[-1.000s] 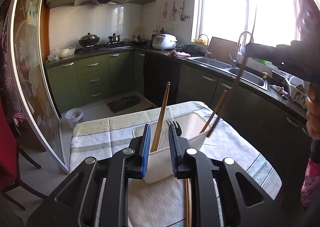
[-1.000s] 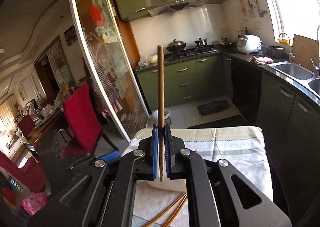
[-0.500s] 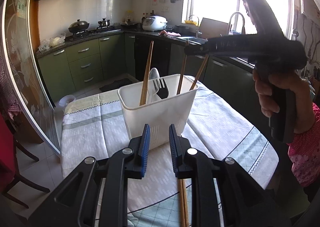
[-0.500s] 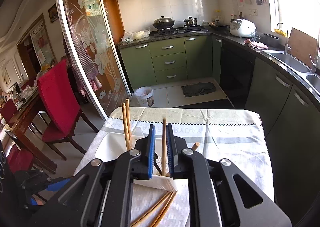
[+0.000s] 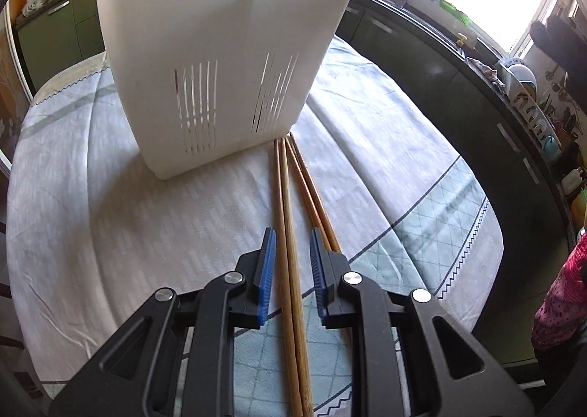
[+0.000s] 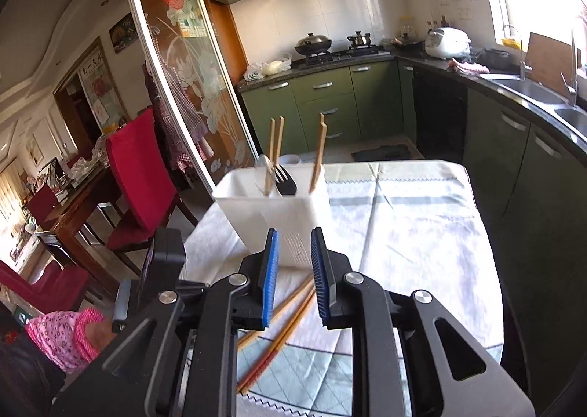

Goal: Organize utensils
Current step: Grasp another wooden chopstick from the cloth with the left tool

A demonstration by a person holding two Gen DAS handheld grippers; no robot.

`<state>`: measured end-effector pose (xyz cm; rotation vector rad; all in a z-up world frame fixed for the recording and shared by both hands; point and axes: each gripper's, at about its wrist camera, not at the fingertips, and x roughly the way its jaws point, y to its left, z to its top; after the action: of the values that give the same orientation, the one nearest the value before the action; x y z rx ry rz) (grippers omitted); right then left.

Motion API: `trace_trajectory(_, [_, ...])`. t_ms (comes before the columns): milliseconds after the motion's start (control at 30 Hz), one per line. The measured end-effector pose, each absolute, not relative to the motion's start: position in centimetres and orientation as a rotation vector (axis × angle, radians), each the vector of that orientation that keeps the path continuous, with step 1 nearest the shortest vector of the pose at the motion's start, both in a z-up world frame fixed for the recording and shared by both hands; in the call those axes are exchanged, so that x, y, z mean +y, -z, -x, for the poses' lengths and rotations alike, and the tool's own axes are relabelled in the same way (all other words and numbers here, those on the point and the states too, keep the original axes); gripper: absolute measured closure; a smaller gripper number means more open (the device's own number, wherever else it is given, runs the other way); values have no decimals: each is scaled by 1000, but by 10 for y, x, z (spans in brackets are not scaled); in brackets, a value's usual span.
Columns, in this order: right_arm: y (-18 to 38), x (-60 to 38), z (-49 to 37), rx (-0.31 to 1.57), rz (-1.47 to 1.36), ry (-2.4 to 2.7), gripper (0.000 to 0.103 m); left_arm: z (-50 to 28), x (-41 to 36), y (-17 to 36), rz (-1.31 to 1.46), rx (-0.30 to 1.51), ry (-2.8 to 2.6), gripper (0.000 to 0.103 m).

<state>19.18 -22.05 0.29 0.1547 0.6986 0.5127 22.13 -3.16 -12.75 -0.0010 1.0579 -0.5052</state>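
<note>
A white slotted utensil holder (image 5: 223,61) stands on the cloth-covered table (image 5: 110,218). In the right wrist view the holder (image 6: 271,211) has several wooden chopsticks (image 6: 318,156), a black fork (image 6: 284,180) and a spoon standing in it. Several wooden chopsticks (image 5: 290,233) lie on the cloth in front of the holder. My left gripper (image 5: 290,270) is open, low over the table, with a pair of lying chopsticks between its fingers. My right gripper (image 6: 293,277) is open and empty, above the lying chopsticks (image 6: 282,321) and short of the holder.
Green kitchen cabinets and a dark counter with a sink (image 6: 528,90) run along the right. Red chairs (image 6: 139,174) and a glass sliding door (image 6: 183,68) stand to the left of the table. The table edge (image 5: 488,233) is close on the right.
My right gripper let its chopstick go into the holder, opened and drew back. My left gripper dropped low to the table and now straddles the lying chopsticks.
</note>
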Motion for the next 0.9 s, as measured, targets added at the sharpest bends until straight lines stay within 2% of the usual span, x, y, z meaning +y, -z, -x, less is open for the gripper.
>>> trace_trajectory(300, [51,-263,-190,801,-260,-464,82,-234,-35,148,-28,1105,496,85])
trace_trajectory(900, [51,-262,-193,816,-282,-494,82,-245,-65,152,-176,1086,460,85])
